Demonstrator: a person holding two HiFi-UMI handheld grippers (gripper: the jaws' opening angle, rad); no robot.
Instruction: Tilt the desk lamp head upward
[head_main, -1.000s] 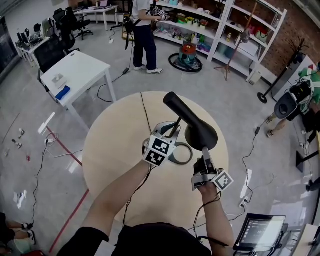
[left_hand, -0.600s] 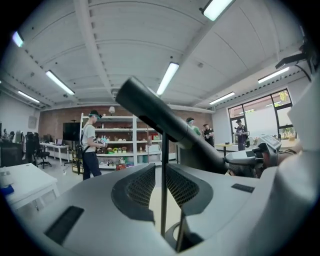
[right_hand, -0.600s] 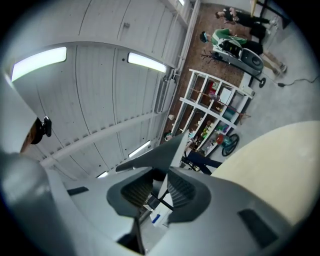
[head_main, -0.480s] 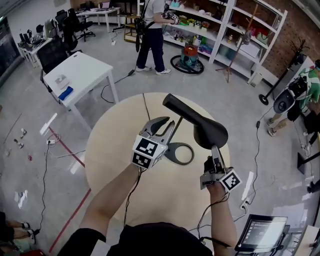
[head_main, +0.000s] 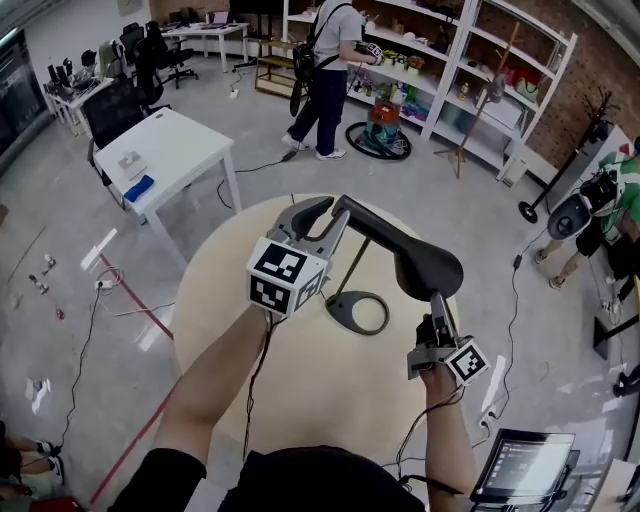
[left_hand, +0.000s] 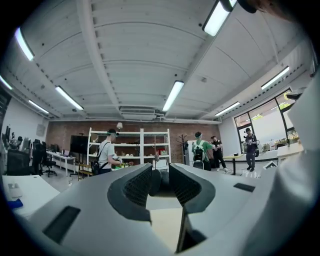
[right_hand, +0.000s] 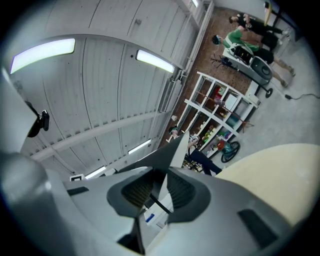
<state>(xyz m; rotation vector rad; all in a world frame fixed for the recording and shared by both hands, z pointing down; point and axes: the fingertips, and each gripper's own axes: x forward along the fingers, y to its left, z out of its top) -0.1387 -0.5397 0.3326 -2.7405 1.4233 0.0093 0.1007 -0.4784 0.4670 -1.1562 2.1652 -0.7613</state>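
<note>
Round and pale, the worktop (head_main: 225, 340) stands on a grey workshop floor (head_main: 70, 240). White shelving (head_main: 470, 70) and a person (head_main: 330, 60) are at the far side, and a white table (head_main: 170, 150) is at the far left. We find the desk lamp (head_main: 380, 235) near the worktop's centre. Its black ring base (head_main: 343, 310) lies flat, and a thin stem (head_main: 349, 268) rises from it to the lamp head (head_main: 415, 262). The lamp head sits above the base, with its narrow rear end at the far left and its wide shade (head_main: 430, 275) at the near right.

The right gripper (head_main: 438, 302) reaches in from the near side. Its fingers (right_hand: 136, 192) have just been closing and are clenched on the shade's thin rim.

The left gripper (head_main: 322, 214) sits at the rear end of the lamp head. Its fingers (left_hand: 136, 187) have just been opening and stand released, with the dark rear end showing in the gap at their tips.
</note>
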